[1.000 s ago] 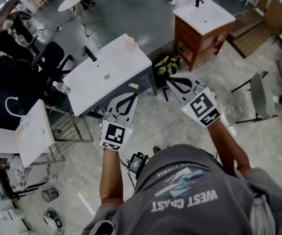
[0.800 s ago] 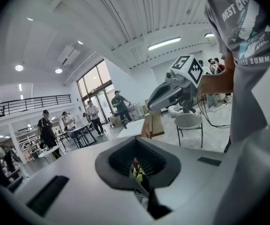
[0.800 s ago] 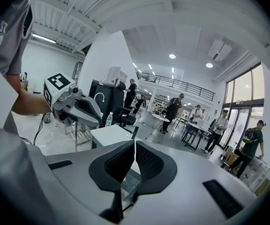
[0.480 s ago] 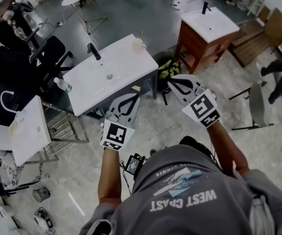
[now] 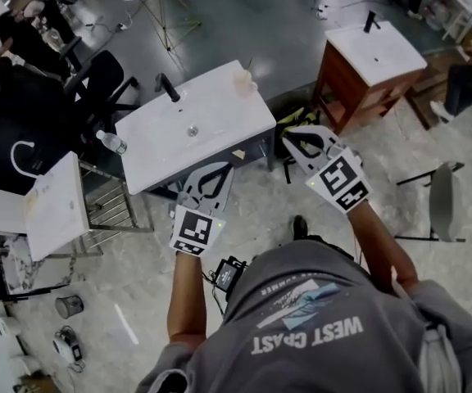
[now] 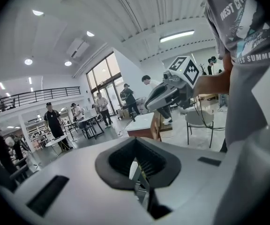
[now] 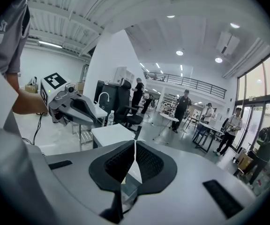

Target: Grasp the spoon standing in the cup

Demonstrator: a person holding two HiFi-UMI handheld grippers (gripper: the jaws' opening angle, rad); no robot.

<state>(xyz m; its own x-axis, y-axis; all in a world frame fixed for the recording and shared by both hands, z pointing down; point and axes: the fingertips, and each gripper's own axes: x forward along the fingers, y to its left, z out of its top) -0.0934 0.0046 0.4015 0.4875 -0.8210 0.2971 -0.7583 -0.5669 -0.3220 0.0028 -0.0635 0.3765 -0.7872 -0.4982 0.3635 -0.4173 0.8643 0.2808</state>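
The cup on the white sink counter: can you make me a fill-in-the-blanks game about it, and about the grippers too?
1. The cup stands at a corner of the white countertop, and a ____ stands in it.
2. The faucet on that countertop is coloured ____.
3. The left gripper and the right gripper are both empty, with their jaws ____.

Missing words: spoon; black; shut.
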